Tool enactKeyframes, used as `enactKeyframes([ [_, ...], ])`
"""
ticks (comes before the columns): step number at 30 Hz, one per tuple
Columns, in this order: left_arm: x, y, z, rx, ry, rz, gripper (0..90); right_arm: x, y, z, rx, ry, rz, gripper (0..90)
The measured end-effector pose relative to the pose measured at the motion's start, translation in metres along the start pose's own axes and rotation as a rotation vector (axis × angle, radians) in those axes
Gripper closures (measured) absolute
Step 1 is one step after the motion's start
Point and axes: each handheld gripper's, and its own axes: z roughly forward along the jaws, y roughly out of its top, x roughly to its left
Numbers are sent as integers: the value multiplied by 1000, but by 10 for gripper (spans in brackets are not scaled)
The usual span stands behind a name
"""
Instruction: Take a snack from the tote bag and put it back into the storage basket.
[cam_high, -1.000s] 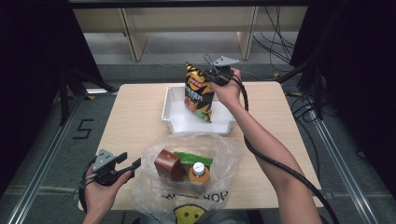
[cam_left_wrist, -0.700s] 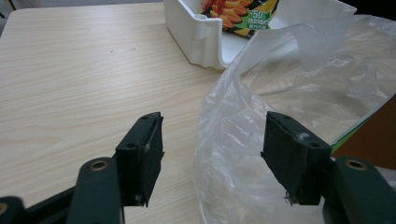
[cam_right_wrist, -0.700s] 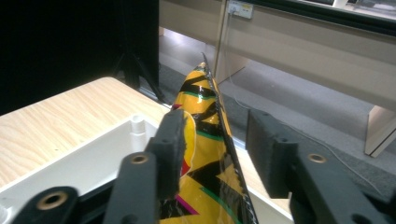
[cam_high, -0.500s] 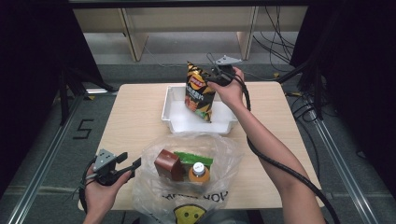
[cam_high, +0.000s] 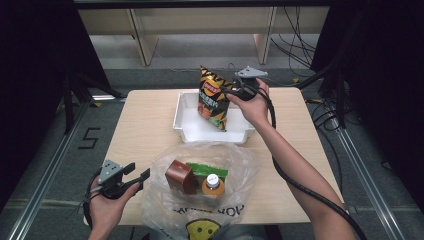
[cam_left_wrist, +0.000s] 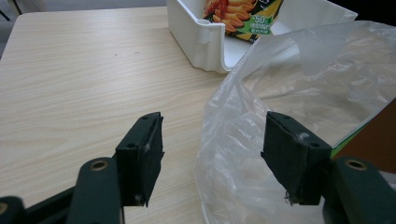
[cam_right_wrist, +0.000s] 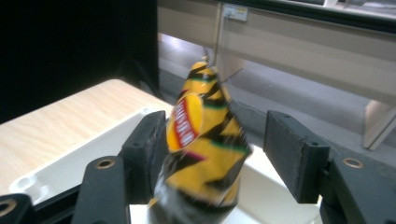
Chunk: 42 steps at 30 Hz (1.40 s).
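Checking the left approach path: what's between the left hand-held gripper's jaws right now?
In the left gripper view, the left hand-held gripper has its jaws open around the rim of the clear plastic bag, above the bare wooden table.

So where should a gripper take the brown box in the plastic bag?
Probably from above, through the bag's open mouth. The brown box stands upright beside the bottle, top exposed. Clamp its upper part across the narrower faces, away from the bottle's side.

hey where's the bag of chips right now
The chip bag stands in the white tray at the far side of the table, high view centre, between the open jaws of the right gripper.
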Motion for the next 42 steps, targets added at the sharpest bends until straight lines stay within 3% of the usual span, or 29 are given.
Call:
enactKeyframes([
  [3, 1, 0, 0, -3, -3, -2, 376, 2, -3, -11, -14, 12, -12, 452],
  [9, 1, 1, -1, -9, 4, -5, 375, 9, -17, -27, 16, 50, 12, 585],
  [15, 1, 0, -1, -9, 6, -6, 375, 12, -28, -33, 23, 55, 41, 618],
  [20, 0, 1, -1, -8, 4, -4, 375, 14, -35, -35, 40, 78, 46, 734],
  [22, 0, 1, -1, -8, 3, -4, 374, 15, -39, -33, 40, 106, 24, 797],
  [26, 0, 1, -2, -16, 1, -5, 373, 24, -45, -26, 76, 160, 27, 900],
  [33, 0, 1, -1, -15, -2, -9, 373, 31, -57, -7, 143, 197, 34, 900],
  [42, 1, 0, -1, -12, 0, -8, 374, 28, -75, 20, 211, 187, 71, 900],
])
